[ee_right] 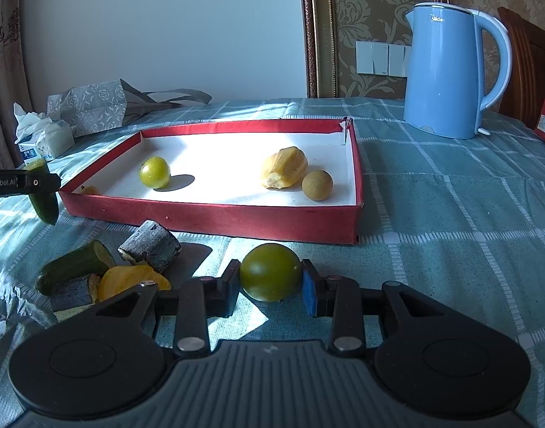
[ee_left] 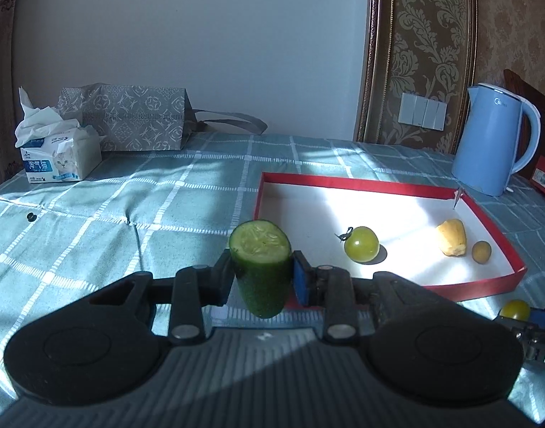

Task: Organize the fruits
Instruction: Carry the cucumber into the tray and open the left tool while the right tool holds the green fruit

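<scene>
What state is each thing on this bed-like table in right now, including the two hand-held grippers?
Left hand-held gripper: shut on the cucumber piece, lifted.
Right hand-held gripper: shut on a green tomato.
Red tray: open, holding a tomato, yellow fruit piece and small brown fruit.
Kettle: upright, lid shut.
Tissue pack: open.

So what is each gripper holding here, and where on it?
Left gripper clamps the cucumber piece across its sides, cut face up. Right gripper clamps the green tomato across its middle.
</scene>
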### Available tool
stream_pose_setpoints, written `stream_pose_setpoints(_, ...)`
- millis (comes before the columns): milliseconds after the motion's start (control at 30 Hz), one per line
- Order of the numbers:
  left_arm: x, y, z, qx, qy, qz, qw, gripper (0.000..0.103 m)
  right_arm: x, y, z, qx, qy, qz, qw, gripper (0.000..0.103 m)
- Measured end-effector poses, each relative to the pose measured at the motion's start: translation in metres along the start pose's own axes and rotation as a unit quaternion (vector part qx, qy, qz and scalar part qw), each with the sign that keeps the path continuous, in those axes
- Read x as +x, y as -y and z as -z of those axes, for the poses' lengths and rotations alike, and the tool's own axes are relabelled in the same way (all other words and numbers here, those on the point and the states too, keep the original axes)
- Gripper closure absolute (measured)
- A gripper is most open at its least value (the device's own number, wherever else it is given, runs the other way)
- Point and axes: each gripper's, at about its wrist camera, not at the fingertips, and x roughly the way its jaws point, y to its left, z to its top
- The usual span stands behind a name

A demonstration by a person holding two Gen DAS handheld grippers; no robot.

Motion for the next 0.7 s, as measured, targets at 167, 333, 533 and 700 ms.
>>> stream_pose_setpoints(167, 0.037, 0.013, -0.023, 0.000, -0.011, 0.018, 0.9998, 0.073, 0.000, 0.000, 0.000, 0.001, -0.002, -0.001, 1.000, 0.069)
stream_pose_setpoints(333, 0.078, 0.022, -0.029, -0.006, -0.036, 0.018, 0.9992, 0.073, 0.001, 0.000, 0.000, 0.000, -0.004, -0.002, 1.000, 0.069)
stream_pose_setpoints(533, 0.094, 0.027, -0.025, 0.004, -0.053, 0.024, 0.9983, 0.073, 0.001, -0.001, 0.000, -0.004, -0.005, -0.005, 1.000, 0.069)
stream_pose_setpoints(700, 0.072, 0.023, -0.027, -0.005, 0.001, -0.002, 1.0000, 0.013, 0.002, -0.001, 0.000, -0.003, -0.005, -0.007, 1.000, 0.069)
